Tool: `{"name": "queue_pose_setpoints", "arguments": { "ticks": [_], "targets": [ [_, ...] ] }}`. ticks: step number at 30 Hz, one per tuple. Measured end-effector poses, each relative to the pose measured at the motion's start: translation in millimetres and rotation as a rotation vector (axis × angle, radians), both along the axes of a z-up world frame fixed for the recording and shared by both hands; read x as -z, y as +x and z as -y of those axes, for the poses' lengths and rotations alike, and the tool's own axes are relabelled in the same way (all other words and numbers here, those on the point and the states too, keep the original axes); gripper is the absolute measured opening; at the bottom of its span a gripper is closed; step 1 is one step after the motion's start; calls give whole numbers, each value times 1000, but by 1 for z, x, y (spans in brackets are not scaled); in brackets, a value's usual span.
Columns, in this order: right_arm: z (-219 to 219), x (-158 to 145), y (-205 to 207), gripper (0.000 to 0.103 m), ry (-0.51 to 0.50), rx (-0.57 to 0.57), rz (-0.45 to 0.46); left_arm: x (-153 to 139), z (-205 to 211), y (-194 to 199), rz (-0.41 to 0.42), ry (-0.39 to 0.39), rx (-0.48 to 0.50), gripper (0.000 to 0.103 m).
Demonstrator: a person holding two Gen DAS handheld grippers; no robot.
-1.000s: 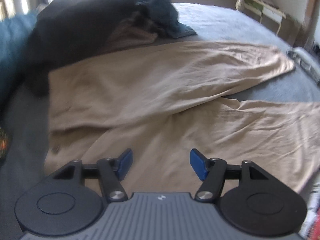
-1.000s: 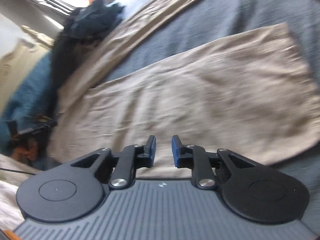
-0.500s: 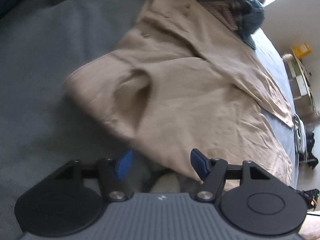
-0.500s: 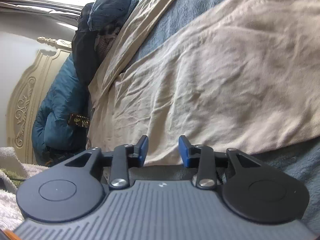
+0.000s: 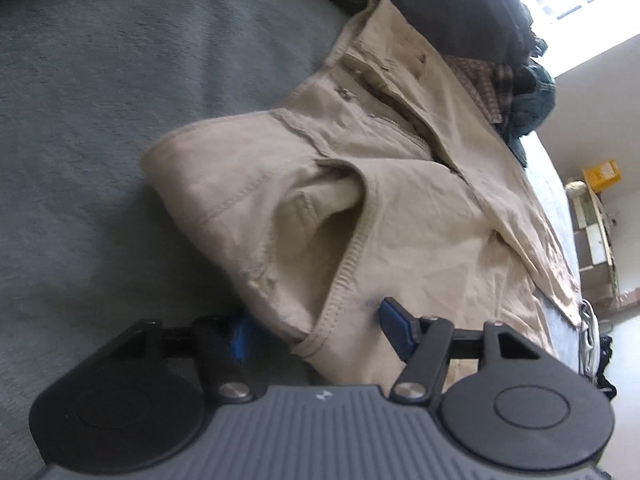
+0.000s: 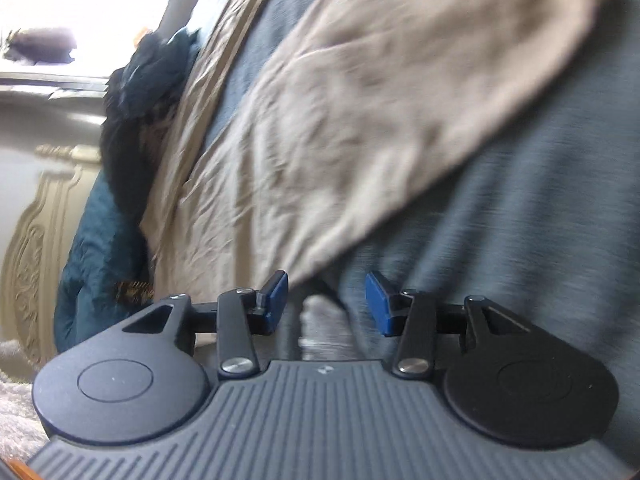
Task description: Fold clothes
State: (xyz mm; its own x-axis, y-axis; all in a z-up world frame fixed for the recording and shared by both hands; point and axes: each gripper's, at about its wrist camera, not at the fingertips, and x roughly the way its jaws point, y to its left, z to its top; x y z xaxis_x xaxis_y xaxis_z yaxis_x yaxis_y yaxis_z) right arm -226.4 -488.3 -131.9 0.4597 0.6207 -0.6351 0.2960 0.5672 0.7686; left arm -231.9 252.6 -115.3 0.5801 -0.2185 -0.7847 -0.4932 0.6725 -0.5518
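Tan trousers (image 5: pixel 360 208) lie spread on the grey-blue bed cover (image 5: pixel 100 100), waistband and fly toward the dark clothes pile (image 5: pixel 460 12) at the far side, legs running off to the right. In the right wrist view the near leg (image 6: pixel 380 120) stretches away w/ its hem end at top right; the other leg shows as a strip further back.

Left gripper (image 5: pixel 316 328) sits at the hip/pocket corner of the waist. Fingers are apart, not clamped: the seamed pocket edge lies between the blue pads but they don't press on it yet. Right gripper (image 6: pixel 326 300) hovers at the near side edge of the leg, jaws opening; bed cover shows between the pads, the cloth edge just at the left pad, nothing gripped. Frame is blurred, so exact contact there is hard to call.

Step in hand, I'd say: get a hold on the near edge at two spots, waist + lower leg, to fold one leg over the other.

To do it well:
- Left: push pads deeper so they take waistband + both layers, not just the loose pocket flap, which would peel open.
- Right: slide lower pad under the seam edge, avoid pinching the bed cover too.
- Close both before lifting, keep cloth taut btwn hands, lift together, lay seam on seam.
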Motion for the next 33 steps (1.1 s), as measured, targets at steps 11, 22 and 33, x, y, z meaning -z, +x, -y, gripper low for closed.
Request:
{"name": "queue_pose_setpoints", "arguments": {
  "ticks": [11, 22, 33],
  "targets": [
    [8, 25, 7, 42, 76, 248, 42, 6, -5, -4, 43, -47, -105, 28],
    [-13, -31, 34, 3, -99, 247, 211, -30, -2, -3, 165, -33, -213, 9],
    [-28, -113, 143, 2, -308, 135, 352, -47, -1, 53, 304, 10, -212, 9]
  ]
}}
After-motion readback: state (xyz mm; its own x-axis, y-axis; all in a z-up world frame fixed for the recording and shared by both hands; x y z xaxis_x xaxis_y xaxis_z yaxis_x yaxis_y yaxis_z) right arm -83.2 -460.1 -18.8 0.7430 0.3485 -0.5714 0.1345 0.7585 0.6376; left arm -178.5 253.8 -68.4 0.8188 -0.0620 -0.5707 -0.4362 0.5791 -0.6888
